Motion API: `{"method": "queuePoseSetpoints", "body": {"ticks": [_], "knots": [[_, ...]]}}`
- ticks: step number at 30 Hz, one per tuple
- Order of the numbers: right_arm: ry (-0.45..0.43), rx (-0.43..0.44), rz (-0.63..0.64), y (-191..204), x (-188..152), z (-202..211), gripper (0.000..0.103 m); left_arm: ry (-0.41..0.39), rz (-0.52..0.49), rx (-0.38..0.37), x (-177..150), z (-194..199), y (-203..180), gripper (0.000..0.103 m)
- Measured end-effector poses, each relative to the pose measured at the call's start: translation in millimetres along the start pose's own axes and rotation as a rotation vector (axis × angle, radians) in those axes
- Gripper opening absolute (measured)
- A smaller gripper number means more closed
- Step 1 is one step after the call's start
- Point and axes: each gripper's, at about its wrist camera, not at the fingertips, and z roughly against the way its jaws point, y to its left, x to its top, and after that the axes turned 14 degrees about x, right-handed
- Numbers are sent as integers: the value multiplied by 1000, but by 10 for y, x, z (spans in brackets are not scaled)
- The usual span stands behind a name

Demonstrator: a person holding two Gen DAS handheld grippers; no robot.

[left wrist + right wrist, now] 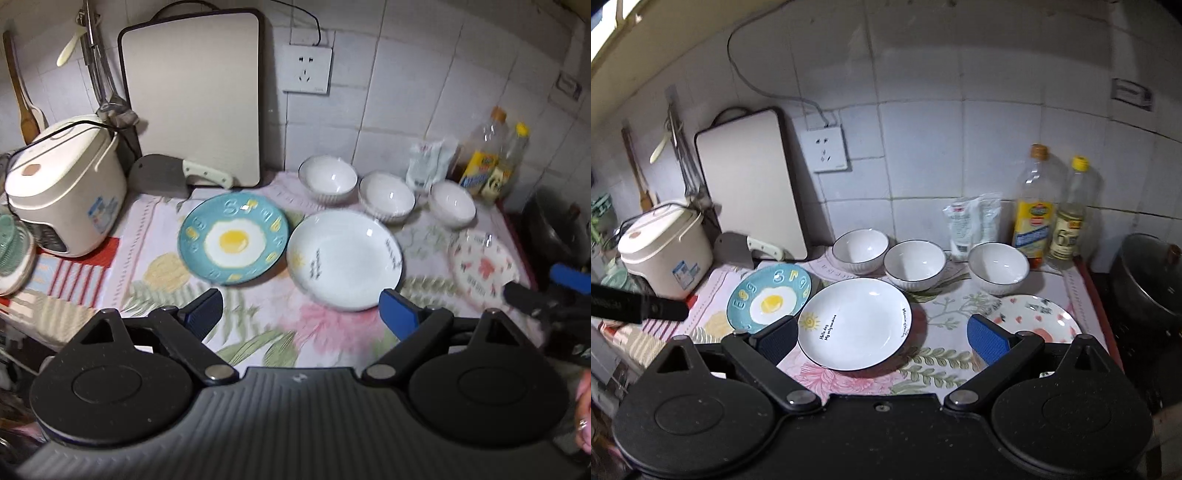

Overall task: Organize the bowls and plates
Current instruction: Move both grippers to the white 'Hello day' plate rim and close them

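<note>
Sitting dead ahead of the right gripper (881,338), framed between its two blue pads, is the white plate (855,323) with the little sun and black lettering, flat on the floral cloth (945,321); the jaws are spread wide and hold nothing. Just left of that plate, partly tucked behind the left pad, lies the teal fried-egg plate (768,301), and off past the right pad rests the pink-patterned plate (1034,321). Beyond them, three white bowls stand in a row: the left bowl (860,250), the middle bowl (914,263) and the right bowl (998,267), all upright and apart from each other. From the left wrist view, the left gripper (301,314) hovers over the cloth with its fingers wide as well, empty, with the egg plate ahead to its left and the white plate ahead to its right. Farther out, a rice cooker (665,247) sits to the far left, a cutting board (753,184) leans on the tiled wall, and two bottles (1052,214) stand behind the right bowl.
</note>
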Motion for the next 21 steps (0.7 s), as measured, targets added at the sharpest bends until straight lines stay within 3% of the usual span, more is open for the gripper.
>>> {"method": "queuePoseSetpoints", "body": {"ticks": [4, 9, 16, 21], "knots": [[23, 72, -29, -208, 131, -321, 99, -20, 78, -46, 50, -265, -118, 92], [4, 173, -82, -474, 38, -833, 97, -32, 109, 0, 24, -720, -319, 92], [51, 189, -80, -813, -165, -1556, 90, 45, 131, 52, -88, -1473, -497, 92], [117, 186, -93, -1081, -308, -1966, 79, 92, 119, 74, -173, -1954, -559, 81]]}}
